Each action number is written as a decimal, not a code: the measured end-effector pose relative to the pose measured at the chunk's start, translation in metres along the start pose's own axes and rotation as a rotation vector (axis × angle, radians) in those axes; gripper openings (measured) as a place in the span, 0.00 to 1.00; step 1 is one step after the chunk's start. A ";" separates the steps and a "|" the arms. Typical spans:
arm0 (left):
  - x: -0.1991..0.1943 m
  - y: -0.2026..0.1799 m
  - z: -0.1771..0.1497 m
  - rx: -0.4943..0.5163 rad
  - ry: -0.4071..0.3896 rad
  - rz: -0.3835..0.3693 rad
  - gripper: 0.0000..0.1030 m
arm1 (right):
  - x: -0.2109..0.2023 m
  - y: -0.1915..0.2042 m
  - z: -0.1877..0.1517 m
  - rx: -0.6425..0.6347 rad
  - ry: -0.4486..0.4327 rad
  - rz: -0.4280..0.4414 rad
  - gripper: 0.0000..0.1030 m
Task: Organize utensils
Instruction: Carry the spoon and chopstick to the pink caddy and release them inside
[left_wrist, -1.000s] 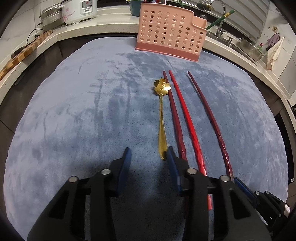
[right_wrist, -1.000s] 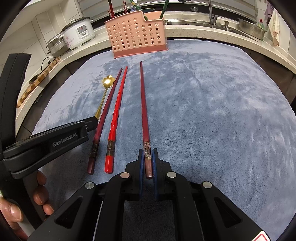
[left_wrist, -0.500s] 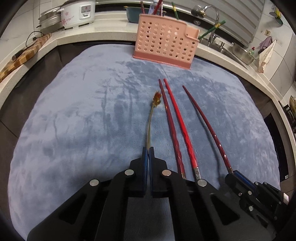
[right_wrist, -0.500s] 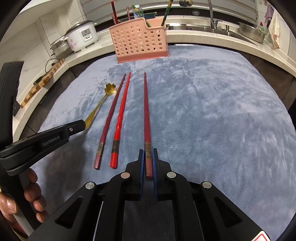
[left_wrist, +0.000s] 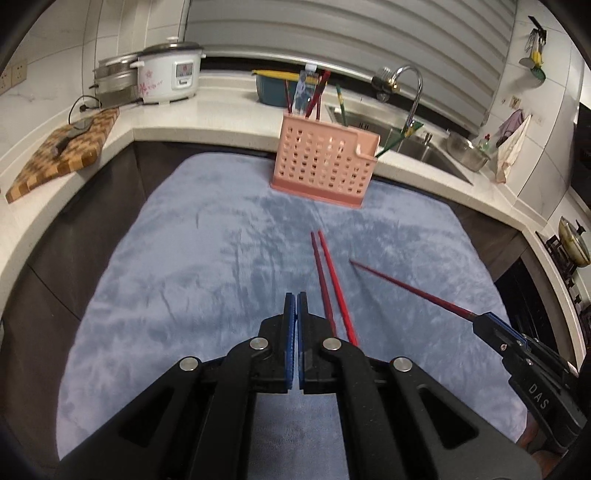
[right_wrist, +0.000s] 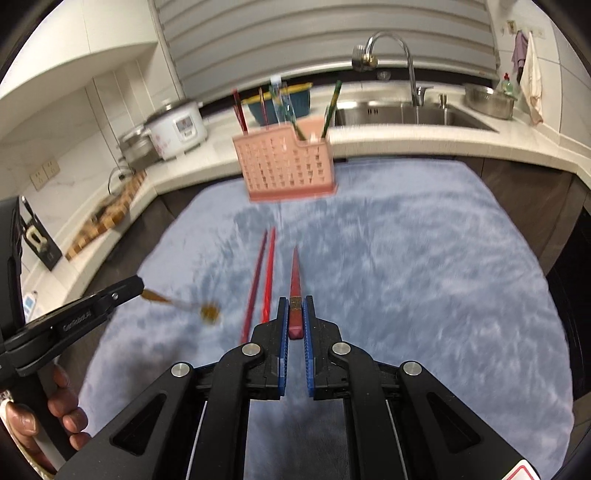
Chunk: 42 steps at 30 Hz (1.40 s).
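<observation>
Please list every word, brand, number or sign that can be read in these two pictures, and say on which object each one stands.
"DAS": white letters on the body of the right gripper, seen from the left wrist.
"GenRoboLAI", roughly: on the body of the left gripper, seen from the right wrist; blurred, so the spelling is uncertain.
Rice cooker: a panel and a flower print, its text too small to read.
Red-edged sticker at the bottom: cut off, unreadable.

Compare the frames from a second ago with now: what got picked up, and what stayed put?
The left hand-held gripper closed on the gold spoon and lifted it off the grey cloth. The right hand-held gripper, already clamped on a dark red chopstick, raised it too. The two other red chopsticks and the pink holder stayed put.
</observation>
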<state>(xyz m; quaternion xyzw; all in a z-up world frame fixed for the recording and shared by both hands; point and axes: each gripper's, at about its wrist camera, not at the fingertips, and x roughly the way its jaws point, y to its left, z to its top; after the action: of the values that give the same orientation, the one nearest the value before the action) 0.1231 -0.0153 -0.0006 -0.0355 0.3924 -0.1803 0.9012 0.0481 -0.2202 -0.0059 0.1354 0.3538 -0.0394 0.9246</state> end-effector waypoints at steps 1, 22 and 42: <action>-0.006 -0.001 0.005 0.004 -0.012 -0.001 0.00 | -0.004 0.000 0.003 0.001 -0.009 0.003 0.07; -0.051 -0.019 0.112 0.069 -0.204 -0.030 0.00 | -0.058 0.007 0.119 0.003 -0.251 0.075 0.07; -0.005 0.035 0.082 -0.040 -0.082 -0.023 0.33 | -0.041 0.003 0.154 0.007 -0.300 0.048 0.07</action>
<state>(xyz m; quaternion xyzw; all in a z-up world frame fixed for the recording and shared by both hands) 0.1899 0.0129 0.0519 -0.0652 0.3583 -0.1812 0.9135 0.1165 -0.2613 0.1319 0.1397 0.2080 -0.0383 0.9673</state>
